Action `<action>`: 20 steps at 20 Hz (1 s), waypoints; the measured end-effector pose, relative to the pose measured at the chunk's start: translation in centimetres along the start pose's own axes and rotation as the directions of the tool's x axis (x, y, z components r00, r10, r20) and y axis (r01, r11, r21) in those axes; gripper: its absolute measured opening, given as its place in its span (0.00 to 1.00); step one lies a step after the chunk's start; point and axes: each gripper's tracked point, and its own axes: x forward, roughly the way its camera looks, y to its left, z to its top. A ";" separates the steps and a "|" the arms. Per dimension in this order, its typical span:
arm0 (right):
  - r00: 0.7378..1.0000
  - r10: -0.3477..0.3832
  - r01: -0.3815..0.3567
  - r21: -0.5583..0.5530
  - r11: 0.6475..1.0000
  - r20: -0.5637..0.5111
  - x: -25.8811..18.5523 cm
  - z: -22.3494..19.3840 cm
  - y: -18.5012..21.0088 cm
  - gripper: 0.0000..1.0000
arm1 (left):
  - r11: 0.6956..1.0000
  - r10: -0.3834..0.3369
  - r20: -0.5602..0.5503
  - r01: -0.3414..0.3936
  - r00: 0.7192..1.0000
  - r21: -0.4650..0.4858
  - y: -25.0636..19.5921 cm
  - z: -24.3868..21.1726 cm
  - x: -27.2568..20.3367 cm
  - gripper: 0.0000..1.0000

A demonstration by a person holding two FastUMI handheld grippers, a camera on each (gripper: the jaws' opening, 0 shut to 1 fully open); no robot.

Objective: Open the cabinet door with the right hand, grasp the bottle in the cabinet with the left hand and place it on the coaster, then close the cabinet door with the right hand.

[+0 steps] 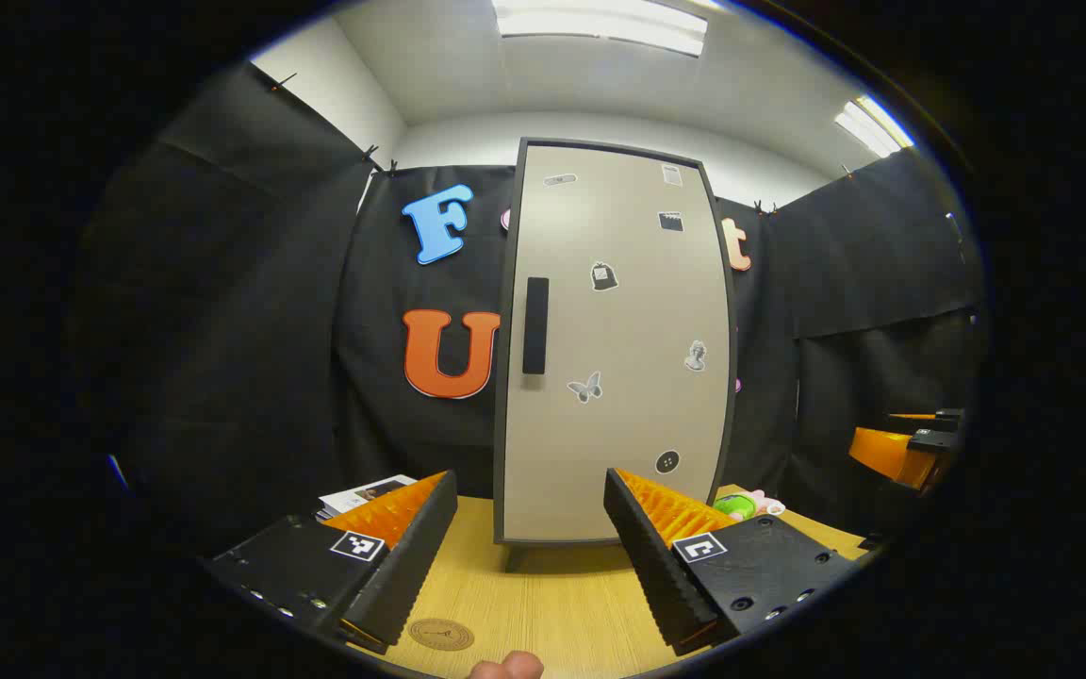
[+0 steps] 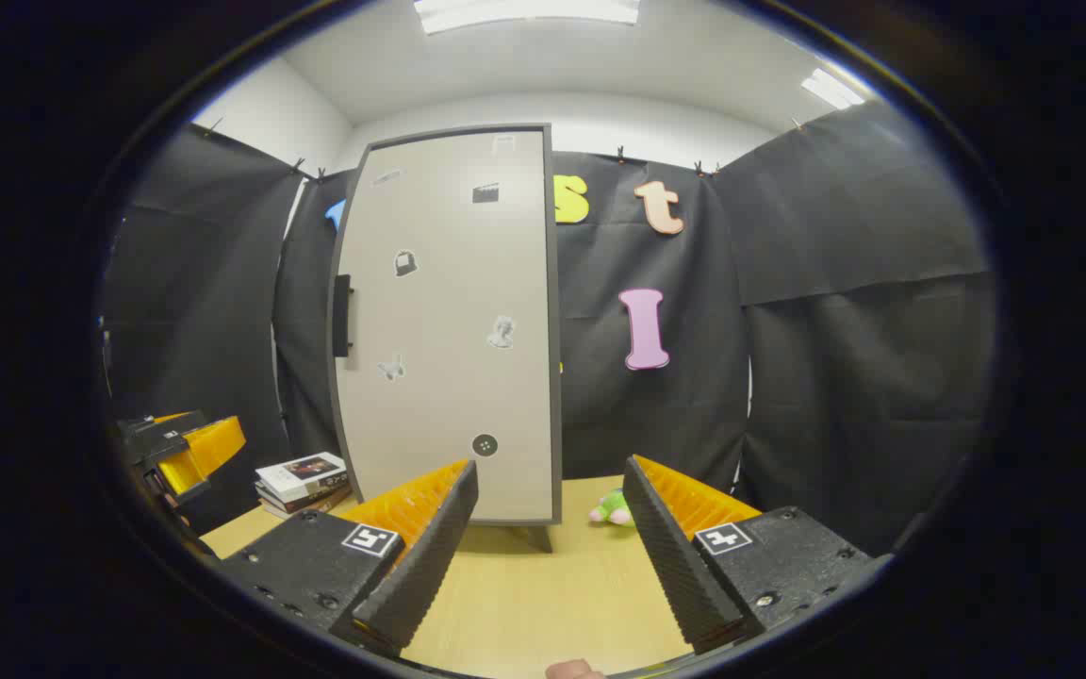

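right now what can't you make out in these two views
- Bottle: hidden behind the shut cabinet door, both views.
- Coaster: partly covered by the left hand-held gripper, left gripper view.
- Toy: partly behind the right hand-held gripper, right gripper view.
- Door stickers: too small to identify.

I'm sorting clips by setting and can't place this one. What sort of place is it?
Most likely a staged recording booth, not a real home: black cloth walls clipped up around a wooden table, on which a small cabinet stands with its door shut, and office-style ceiling lights overhead.
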 end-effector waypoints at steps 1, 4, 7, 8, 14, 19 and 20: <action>1.000 0.000 0.000 -0.001 1.000 0.001 0.0 -0.1 0.1 0.99 | 1.000 0.001 0.001 -0.001 1.000 0.000 0.0 0.1 -0.1 0.95; 1.000 0.001 -0.001 -0.001 1.000 0.001 -0.2 -0.1 0.2 0.99 | 1.000 0.002 0.004 -0.002 1.000 0.001 0.0 0.1 -0.2 0.95; 1.000 0.001 -0.001 -0.002 1.000 0.003 -0.2 -0.1 0.2 0.99 | 1.000 0.001 0.001 -0.001 1.000 0.002 0.0 0.1 -0.2 0.95; 1.000 0.000 0.000 -0.003 1.000 0.003 -0.2 -0.2 0.2 0.99 | 1.000 0.002 0.001 -0.002 1.000 0.002 0.0 0.0 -0.3 0.95; 1.000 0.000 0.000 -0.001 1.000 0.003 -0.2 -0.3 0.2 0.99 | 1.000 0.006 -0.001 -0.006 1.000 0.005 0.2 0.0 -0.2 0.95; 1.000 0.007 -0.007 -0.003 1.000 0.009 0.0 0.0 0.5 0.99 | 1.000 0.002 0.003 -0.002 1.000 0.011 0.0 0.1 -0.3 0.95; 1.000 0.014 -0.013 -0.003 1.000 0.011 0.1 0.1 0.7 1.00 | 1.000 0.000 0.003 0.000 1.000 0.013 -0.1 0.2 -0.2 0.95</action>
